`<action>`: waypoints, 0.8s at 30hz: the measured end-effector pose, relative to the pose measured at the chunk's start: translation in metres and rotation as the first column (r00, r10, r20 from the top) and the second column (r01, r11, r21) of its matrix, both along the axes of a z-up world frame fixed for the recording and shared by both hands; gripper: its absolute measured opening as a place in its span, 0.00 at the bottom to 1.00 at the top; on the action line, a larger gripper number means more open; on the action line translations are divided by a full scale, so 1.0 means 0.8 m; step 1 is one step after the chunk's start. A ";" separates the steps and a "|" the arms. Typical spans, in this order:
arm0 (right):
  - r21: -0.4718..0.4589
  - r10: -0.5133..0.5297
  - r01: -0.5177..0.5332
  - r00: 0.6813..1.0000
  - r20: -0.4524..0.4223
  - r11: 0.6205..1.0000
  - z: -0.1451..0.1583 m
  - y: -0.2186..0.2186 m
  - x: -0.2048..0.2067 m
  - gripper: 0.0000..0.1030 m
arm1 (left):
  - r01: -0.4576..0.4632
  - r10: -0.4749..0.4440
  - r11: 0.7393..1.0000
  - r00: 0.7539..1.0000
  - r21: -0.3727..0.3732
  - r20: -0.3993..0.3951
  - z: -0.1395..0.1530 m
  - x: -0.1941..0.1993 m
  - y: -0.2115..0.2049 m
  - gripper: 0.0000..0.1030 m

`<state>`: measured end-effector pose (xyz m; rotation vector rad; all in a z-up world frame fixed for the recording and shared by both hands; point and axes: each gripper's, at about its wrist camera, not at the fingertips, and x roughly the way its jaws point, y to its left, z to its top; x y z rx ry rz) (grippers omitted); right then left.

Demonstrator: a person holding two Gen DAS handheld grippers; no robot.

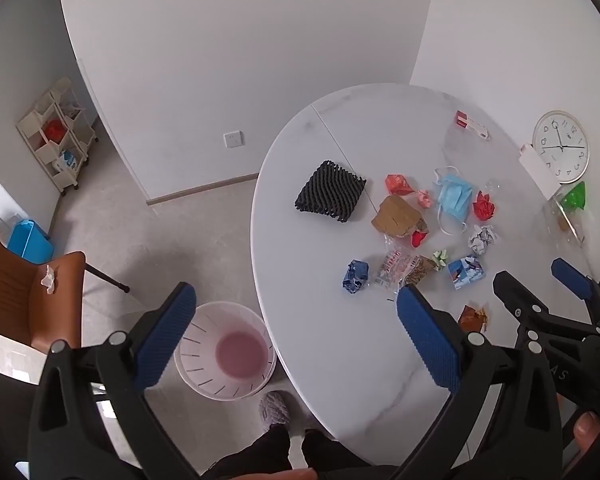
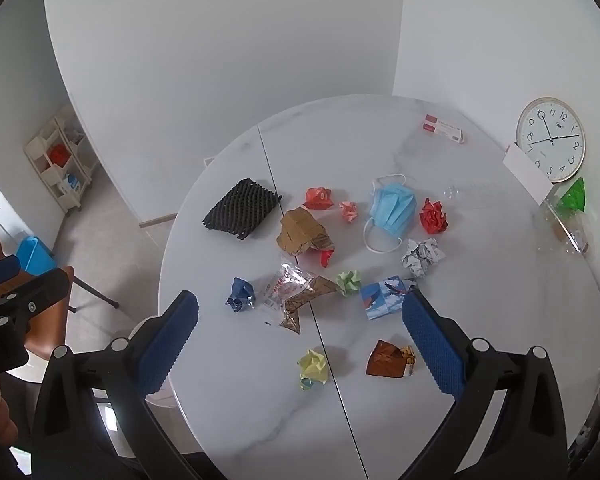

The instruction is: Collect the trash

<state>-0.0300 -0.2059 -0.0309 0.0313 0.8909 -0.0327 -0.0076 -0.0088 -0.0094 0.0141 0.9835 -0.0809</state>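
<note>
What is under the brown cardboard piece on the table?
A red scrap pokes out from under the cardboard at its near right edge, touching it. How far the scrap extends beneath, and whether anything else lies there, is covered.

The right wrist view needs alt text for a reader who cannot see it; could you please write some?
An open claw hovers over a white table strewn with trash: crumpled papers, a blue mask, black foam netting. A clock leans against the wall.

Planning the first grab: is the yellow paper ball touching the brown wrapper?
Apart. The right wrist view shows bare table between the yellow paper ball and the brown wrapper.
</note>
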 end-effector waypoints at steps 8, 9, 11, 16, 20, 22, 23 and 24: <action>-0.004 -0.003 0.003 1.000 -0.003 1.000 0.002 0.001 0.000 0.98 | -0.002 0.002 1.000 1.000 -0.001 0.000 -0.001 -0.001 0.001 0.94; -0.004 -0.002 0.002 1.000 -0.003 1.000 0.002 0.001 0.000 0.98 | -0.002 0.002 1.000 1.000 -0.001 0.000 -0.001 -0.001 0.001 0.94; -0.004 -0.003 0.003 1.000 -0.004 1.000 0.002 0.001 0.000 0.98 | -0.002 0.002 1.000 1.000 -0.001 0.000 -0.001 -0.001 0.000 0.94; -0.005 -0.003 0.003 1.000 -0.005 1.000 0.001 0.001 0.000 0.98 | -0.001 0.001 1.000 1.000 0.000 -0.004 -0.005 -0.002 -0.002 0.94; -0.005 -0.003 0.003 1.000 -0.006 1.000 0.001 0.001 0.000 0.98 | 0.000 0.000 1.000 1.000 -0.001 -0.007 -0.009 -0.005 -0.003 0.94; -0.005 -0.003 0.003 1.000 -0.006 1.000 0.001 0.001 0.000 0.98 | 0.000 0.000 1.000 1.000 -0.001 -0.008 -0.009 -0.005 -0.003 0.94; -0.004 -0.003 0.003 1.000 -0.006 1.000 0.001 0.001 0.001 0.98 | 0.001 -0.001 1.000 1.000 -0.001 -0.008 -0.008 -0.004 -0.004 0.94; -0.004 -0.003 0.003 1.000 -0.006 1.000 0.001 0.001 0.001 0.98 | 0.001 -0.001 1.000 1.000 0.000 -0.009 -0.008 -0.003 -0.004 0.94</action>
